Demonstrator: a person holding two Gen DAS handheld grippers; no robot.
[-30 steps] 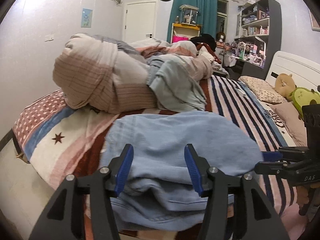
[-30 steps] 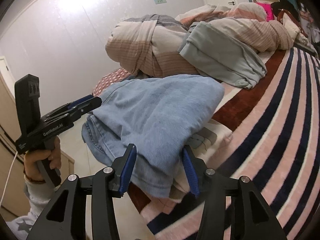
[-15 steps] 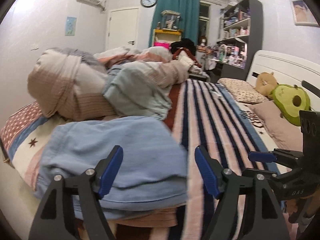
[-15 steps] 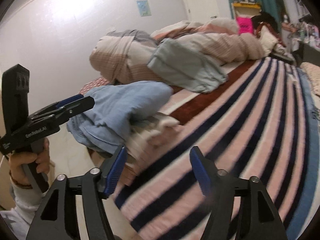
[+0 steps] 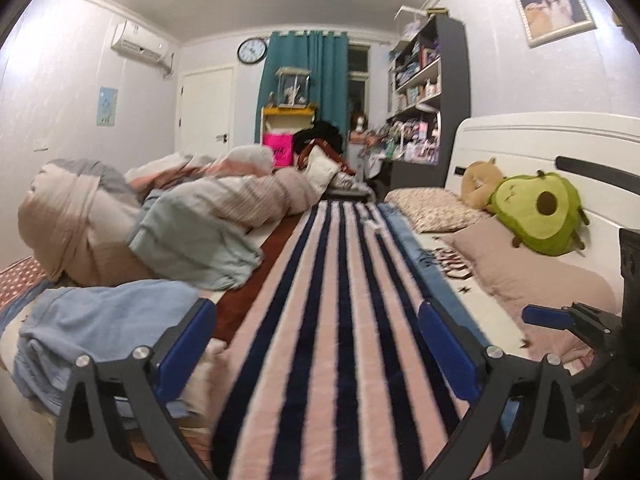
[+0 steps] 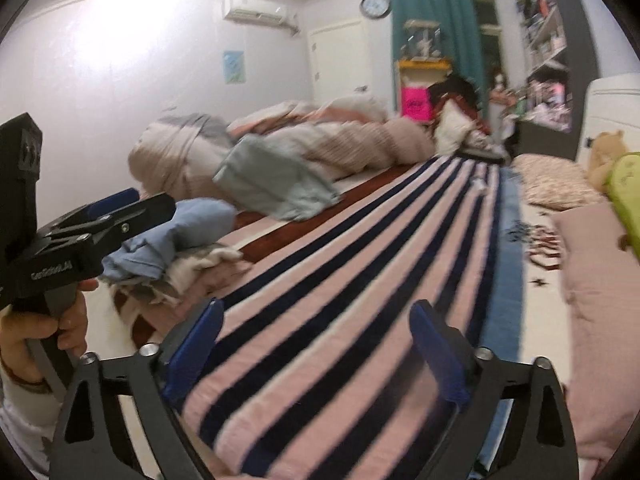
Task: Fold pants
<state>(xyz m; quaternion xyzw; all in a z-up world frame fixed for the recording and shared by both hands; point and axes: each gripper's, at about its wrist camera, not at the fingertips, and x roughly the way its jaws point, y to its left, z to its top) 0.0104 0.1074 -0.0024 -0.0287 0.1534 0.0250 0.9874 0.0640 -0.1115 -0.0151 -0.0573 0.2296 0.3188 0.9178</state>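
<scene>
The light blue denim pants (image 5: 96, 328) lie folded in a bundle at the bed's near left corner, on top of other folded clothes; they also show in the right wrist view (image 6: 176, 232). My left gripper (image 5: 316, 344) is open and empty, over the striped blanket to the right of the pants. My right gripper (image 6: 316, 348) is open and empty over the same blanket. In the right wrist view the left gripper (image 6: 100, 216) stands in front of the pants. In the left wrist view the right gripper (image 5: 560, 316) shows at the right edge.
A striped blanket (image 5: 344, 280) covers the bed. A rolled duvet (image 5: 76, 216) and a grey-green garment (image 5: 196, 240) lie at the back left. Pillows (image 5: 520, 272) and an avocado plush (image 5: 540, 212) sit by the headboard on the right. Shelves (image 5: 428, 92) stand behind.
Both grippers have let go of the pants, opened wide and swung right, away from the bundle. The pants stay folded at the bed's corner.
</scene>
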